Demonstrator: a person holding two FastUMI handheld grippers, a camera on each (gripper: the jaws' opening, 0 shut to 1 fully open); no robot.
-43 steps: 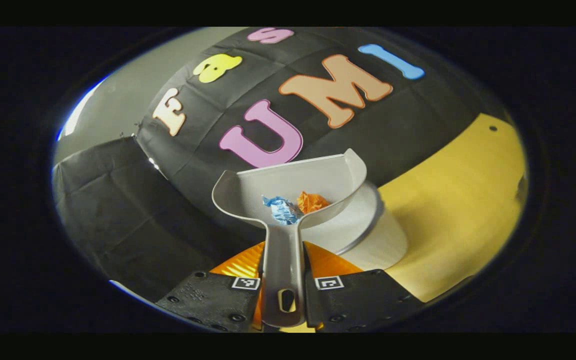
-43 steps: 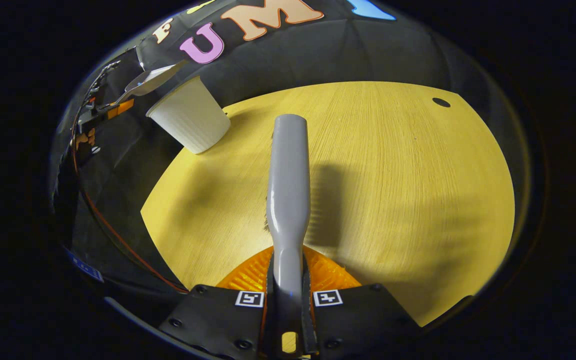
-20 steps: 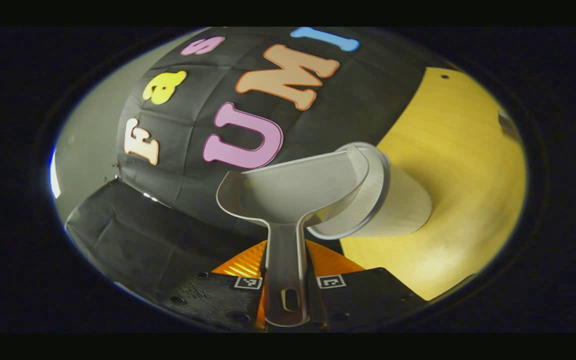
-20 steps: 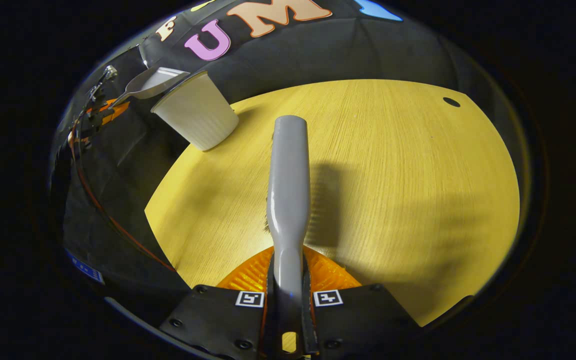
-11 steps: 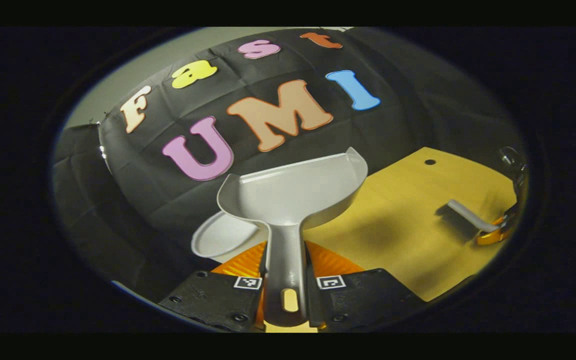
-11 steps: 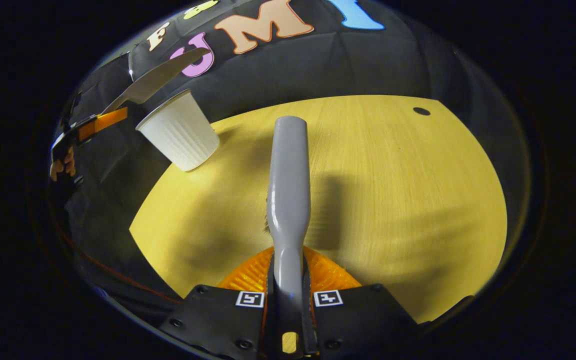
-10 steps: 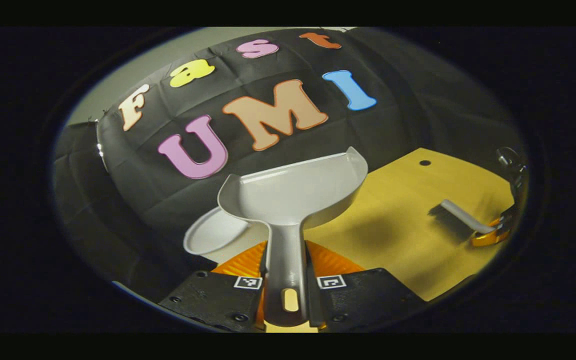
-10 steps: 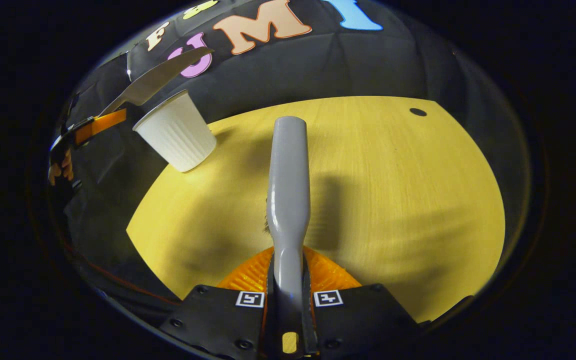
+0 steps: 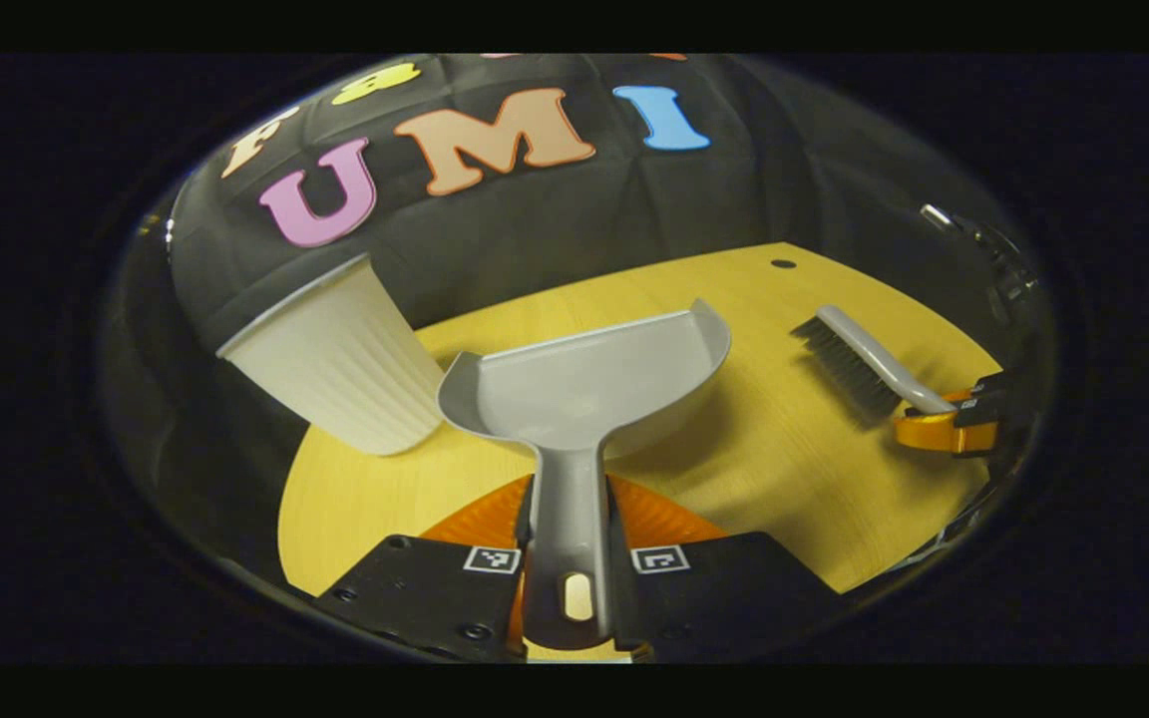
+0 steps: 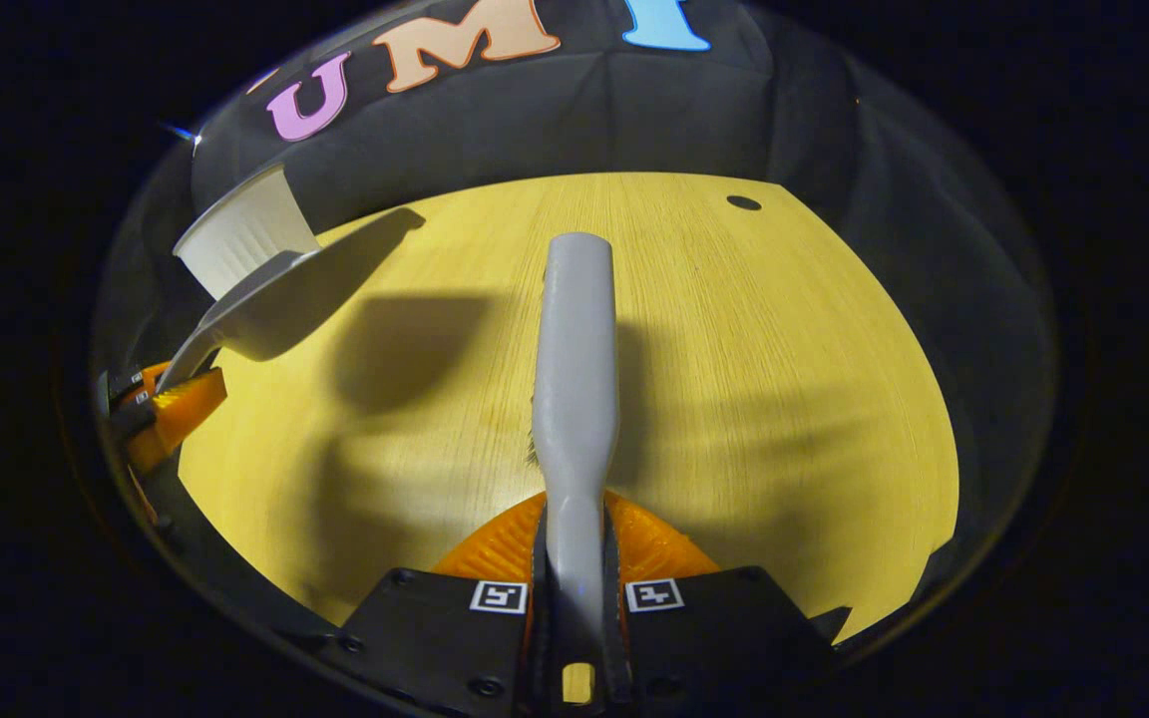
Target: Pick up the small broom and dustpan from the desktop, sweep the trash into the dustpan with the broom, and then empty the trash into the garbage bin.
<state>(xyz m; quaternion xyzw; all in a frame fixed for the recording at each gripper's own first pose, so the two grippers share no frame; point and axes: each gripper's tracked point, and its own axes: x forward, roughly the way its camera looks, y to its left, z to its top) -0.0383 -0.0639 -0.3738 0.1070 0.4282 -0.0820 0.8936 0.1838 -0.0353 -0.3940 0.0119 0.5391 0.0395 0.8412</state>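
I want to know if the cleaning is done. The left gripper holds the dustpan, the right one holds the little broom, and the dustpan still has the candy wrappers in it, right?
Not quite. The dustpan is empty, as the left gripper view shows. The rest is right: the left gripper holds the dustpan and the right gripper holds the broom.

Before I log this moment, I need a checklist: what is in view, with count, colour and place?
dustpan: one, grey, empty, held above the table by its handle
broom: one, grey handle, dark bristles, held over the table
cup: one, white, ribbed, near the table's edge beside the dustpan
table: one, yellow wood, a small dark hole near its far edge
left gripper: shut on the dustpan's handle
right gripper: shut on the broom's handle
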